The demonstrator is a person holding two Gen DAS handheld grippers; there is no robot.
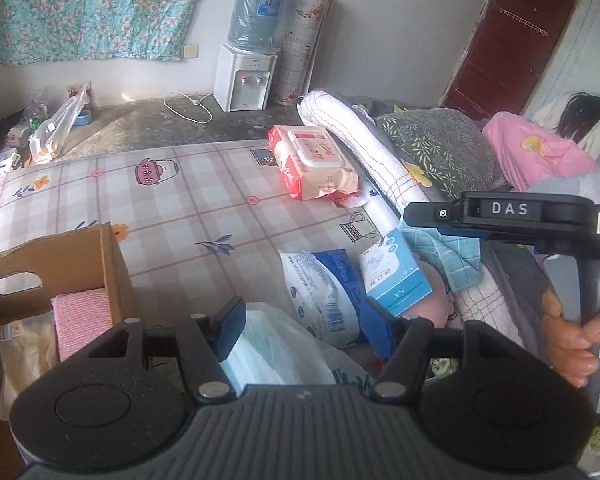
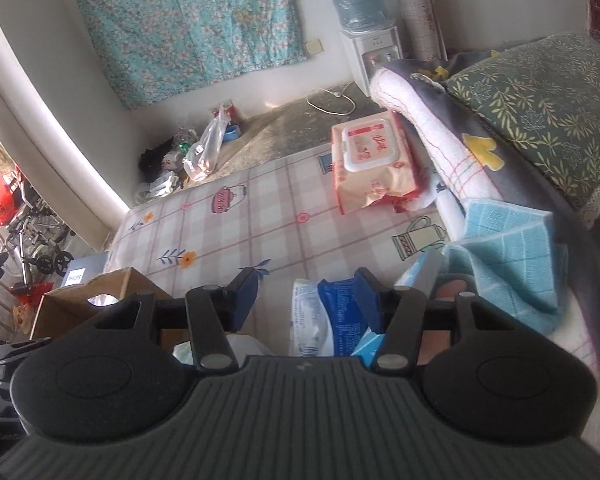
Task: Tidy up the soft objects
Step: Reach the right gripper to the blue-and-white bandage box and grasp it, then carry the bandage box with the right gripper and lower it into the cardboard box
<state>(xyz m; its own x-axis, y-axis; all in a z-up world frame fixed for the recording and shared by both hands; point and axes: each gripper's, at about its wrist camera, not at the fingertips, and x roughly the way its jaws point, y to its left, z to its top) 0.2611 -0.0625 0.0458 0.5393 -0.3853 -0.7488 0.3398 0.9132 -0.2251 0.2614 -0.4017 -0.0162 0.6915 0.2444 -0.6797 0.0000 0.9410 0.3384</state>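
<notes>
Two handheld grippers hang part-open and empty above a patterned mat strewn with soft goods. The left gripper [image 1: 302,320] holds its blue-padded fingers [image 1: 230,330] well apart with nothing between them; below them lie a thin white plastic bag with pale blue contents [image 1: 276,352] and a white-and-blue soft pack of wipes [image 1: 320,292]. The right gripper [image 2: 308,300], carried by a hand [image 1: 572,336] at the frame's edge in the left view, is likewise about half open and grips nothing, its right pad hovering over the same white-and-blue pack [image 2: 320,316].

Beside that pack leans a light blue tissue carton [image 1: 396,276], touching a crumpled light blue checked cloth [image 2: 508,248]. Farther off, a red-and-peach wipes pack with a white flip lid [image 1: 316,164] rests against a rolled white quilt [image 1: 364,148]. At the left stands an open brown cardboard box [image 1: 60,256], already holding a folded pink textured cloth [image 1: 80,320].

The risks look plain enough: the bag, pack and carton overlap, so a closing grip may pinch two at once or drag a neighbour along. The slack plastic bag could slip from the pads or spill its contents on the way to the box. With both grippers working the same small heap, they may also knock together.
</notes>
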